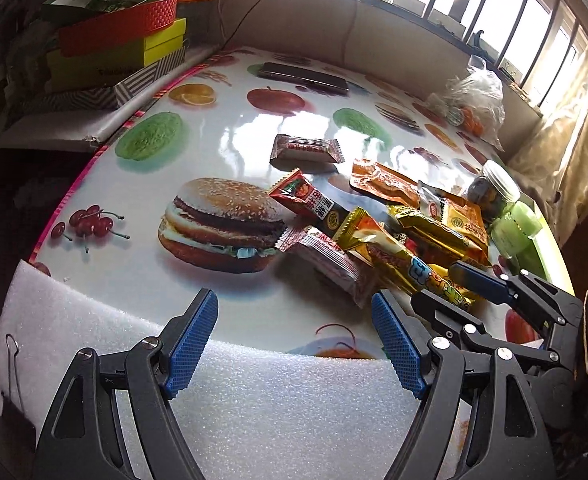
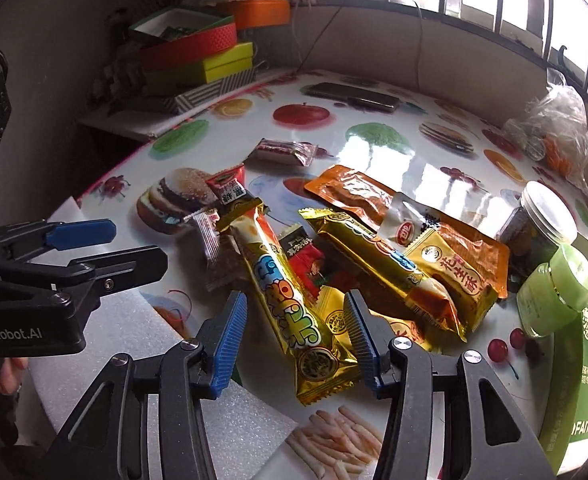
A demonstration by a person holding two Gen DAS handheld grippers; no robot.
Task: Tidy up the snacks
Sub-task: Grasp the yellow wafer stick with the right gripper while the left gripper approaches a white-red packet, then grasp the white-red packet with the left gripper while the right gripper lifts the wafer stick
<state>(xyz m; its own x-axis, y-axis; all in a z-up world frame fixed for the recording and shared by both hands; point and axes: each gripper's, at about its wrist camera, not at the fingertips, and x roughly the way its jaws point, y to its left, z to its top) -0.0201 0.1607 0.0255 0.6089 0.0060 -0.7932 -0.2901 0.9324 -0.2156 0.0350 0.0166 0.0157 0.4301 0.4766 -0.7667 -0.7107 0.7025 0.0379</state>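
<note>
Left tongs (image 1: 294, 340) spread, empty, over foam (image 1: 254, 400) at the surface (image 1: 222, 128) edge, left of the snack pile (image 1: 394, 232). Right tongs (image 2: 294, 336) spread, straddling a gold bar (image 2: 290, 304); pads not touching it.

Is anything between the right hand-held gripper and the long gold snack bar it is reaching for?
Nothing visible. The long gold snack bar already lies between the open pads of the right hand-held gripper, on top of the pile, pads not yet pressing.
</note>
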